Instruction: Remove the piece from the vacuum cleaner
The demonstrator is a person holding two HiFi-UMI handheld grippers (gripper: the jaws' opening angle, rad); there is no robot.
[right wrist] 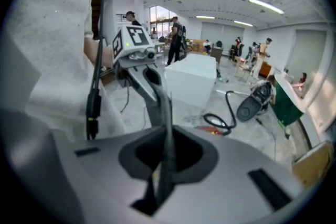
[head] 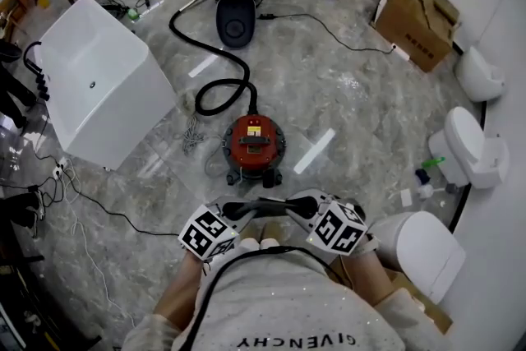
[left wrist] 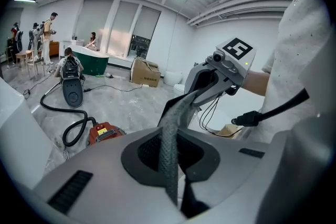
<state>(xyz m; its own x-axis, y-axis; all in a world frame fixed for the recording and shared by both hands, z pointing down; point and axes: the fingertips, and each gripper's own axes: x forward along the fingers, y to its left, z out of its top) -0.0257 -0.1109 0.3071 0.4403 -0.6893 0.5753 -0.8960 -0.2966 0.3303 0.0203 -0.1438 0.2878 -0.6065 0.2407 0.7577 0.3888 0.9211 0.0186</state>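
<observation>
A red canister vacuum cleaner (head: 255, 145) stands on the grey floor just ahead of my feet, with a black lid and a yellow label on top. Its black hose (head: 215, 53) curls away toward the back. Both grippers are held close to my body, above and short of the vacuum, pointing at each other. My left gripper (head: 256, 208) is shut with nothing in it, as is my right gripper (head: 283, 206); their tips nearly meet. The vacuum also shows low in the left gripper view (left wrist: 105, 134), and small in the right gripper view (right wrist: 211, 130).
A white tub-like box (head: 99, 86) stands at left, with loose cables (head: 82, 205) on the floor beside it. A second, dark vacuum (head: 236, 12) sits farther back. A cardboard box (head: 415, 20) and white toilets (head: 472, 148) line the right side.
</observation>
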